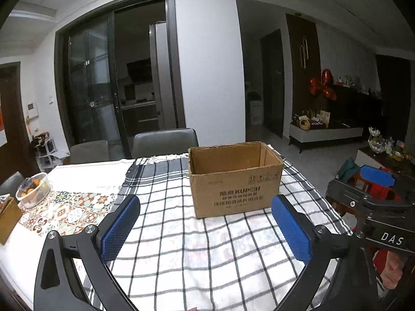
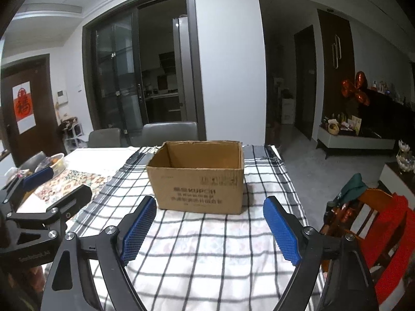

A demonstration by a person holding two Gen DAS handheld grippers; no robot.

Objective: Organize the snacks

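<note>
An open brown cardboard box [image 1: 234,181] with printed text stands on the checked cloth [image 1: 181,254]; it also shows in the right wrist view [image 2: 198,178]. What lies inside it is hidden by its walls. No snacks show on the cloth. My left gripper [image 1: 205,204] is open and empty, held above the cloth in front of the box. My right gripper [image 2: 210,207] is open and empty, also just in front of the box. The right gripper also shows at the right of the left wrist view [image 1: 376,181].
A clear bowl of fruit [image 1: 32,189] and a brown box [image 1: 7,215] sit on the patterned mat [image 1: 70,210] at the left. Grey chairs [image 1: 163,142] stand behind the table. A wooden chair with red cloth [image 2: 384,223] is at the right edge.
</note>
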